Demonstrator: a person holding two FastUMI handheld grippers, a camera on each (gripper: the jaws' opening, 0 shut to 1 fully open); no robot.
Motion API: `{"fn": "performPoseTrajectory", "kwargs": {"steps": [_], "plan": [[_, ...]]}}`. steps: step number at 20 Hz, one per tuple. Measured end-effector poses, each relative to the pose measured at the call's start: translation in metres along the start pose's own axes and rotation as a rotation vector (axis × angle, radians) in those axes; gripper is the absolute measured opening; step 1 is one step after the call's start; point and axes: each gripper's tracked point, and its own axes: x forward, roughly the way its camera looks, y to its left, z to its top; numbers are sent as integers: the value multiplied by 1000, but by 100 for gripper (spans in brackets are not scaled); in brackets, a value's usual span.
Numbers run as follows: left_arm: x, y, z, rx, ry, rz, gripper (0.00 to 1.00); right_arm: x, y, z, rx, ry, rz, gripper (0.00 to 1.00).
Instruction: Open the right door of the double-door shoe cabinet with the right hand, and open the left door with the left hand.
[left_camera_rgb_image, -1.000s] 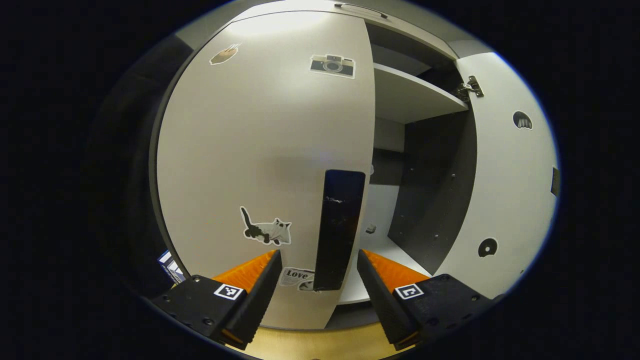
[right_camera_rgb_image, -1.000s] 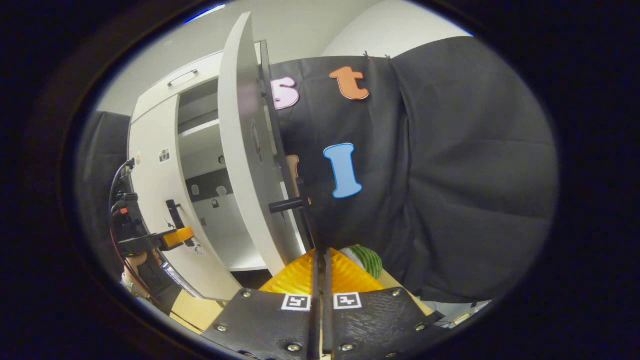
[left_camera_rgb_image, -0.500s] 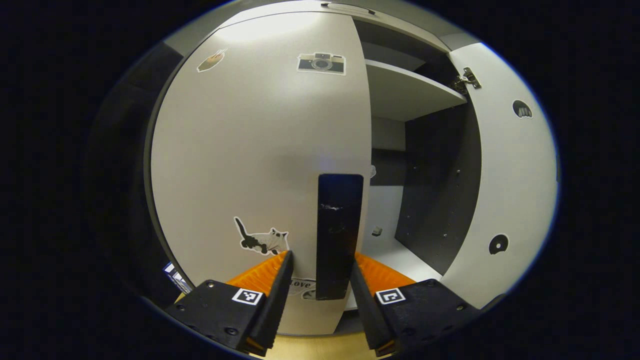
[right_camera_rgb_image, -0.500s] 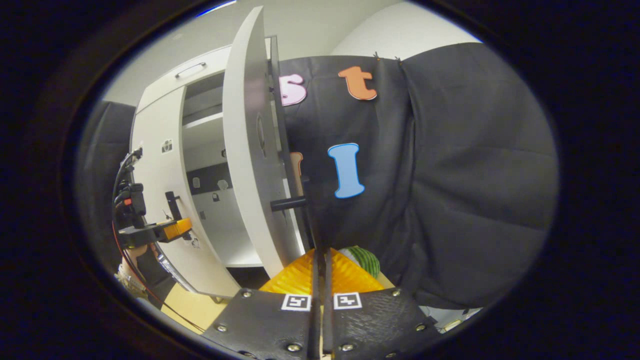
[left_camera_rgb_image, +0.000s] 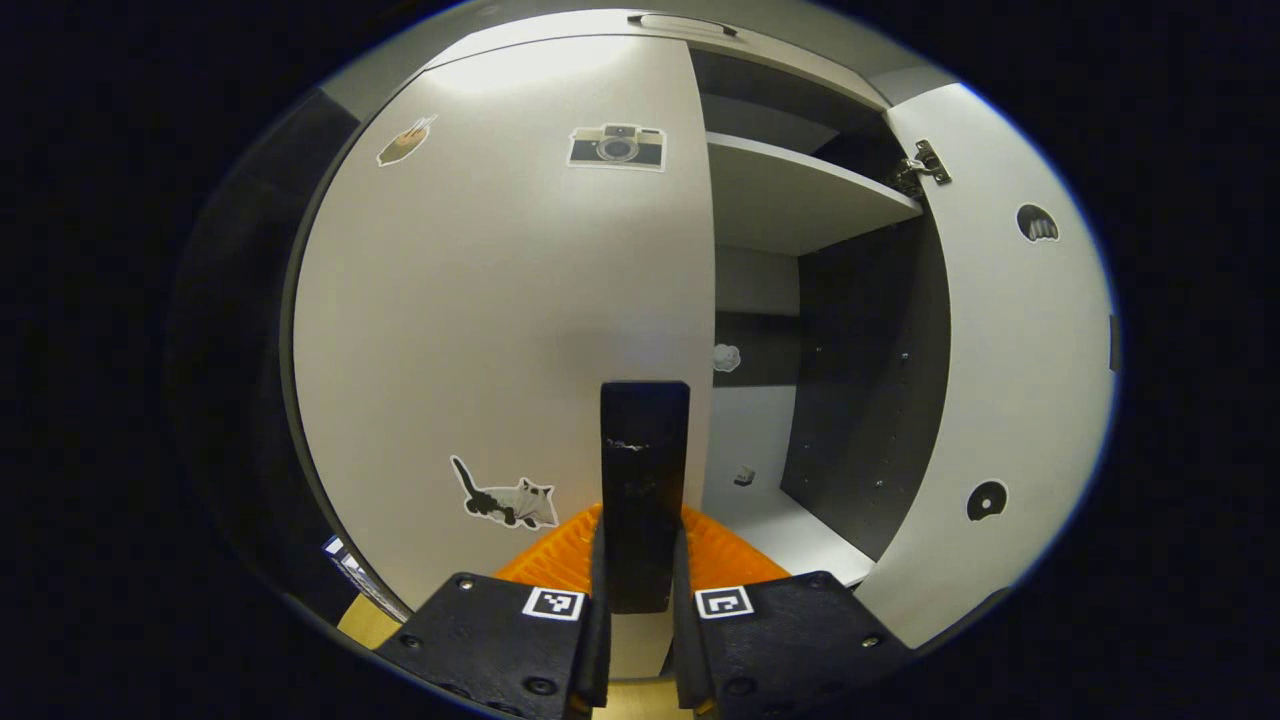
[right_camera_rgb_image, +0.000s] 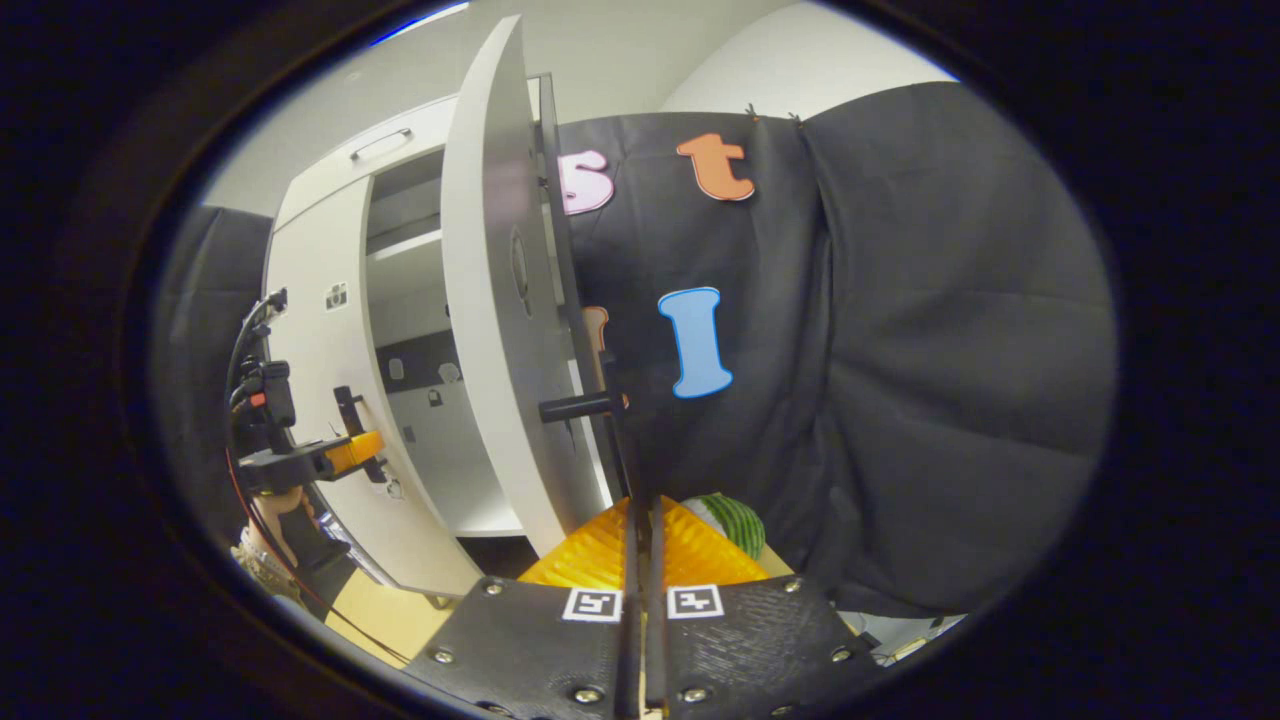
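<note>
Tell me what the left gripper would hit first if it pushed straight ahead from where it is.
The left gripper is closed on the black handle, so straight ahead it would likely press the closed left door just behind.

Left door (left_camera_rgb_image: 500, 330): smooth, matt white laminate with paper-like stickers. Handle (left_camera_rgb_image: 643, 480): glossy black, scuffed. Hinge (left_camera_rgb_image: 925, 165): bright metal. Cabinet inner wall (left_camera_rgb_image: 860, 380): matt dark panel. Booth wall (right_camera_rgb_image: 900, 350): matt black cloth.
</note>
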Motion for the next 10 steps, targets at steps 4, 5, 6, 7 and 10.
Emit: {"fn": "performPoseTrajectory", "kwargs": {"steps": [4,5,6,7,10], "plan": [[-5,1,-1,-15,2,0,20,4,0,1,10,-6,-7,2],[-8,0,0,-23,2,-3,18,6,0,1,11,-7,-8,2],[-11,1,0,-19,6,-4,18,9,0,2,13,-8,-9,2],[-15,1,-1,-15,9,-3,18,11,0,3,15,-9,-11,2],[-33,3,-3,-26,24,-11,18,22,-2,4,13,-14,-16,2]]}}
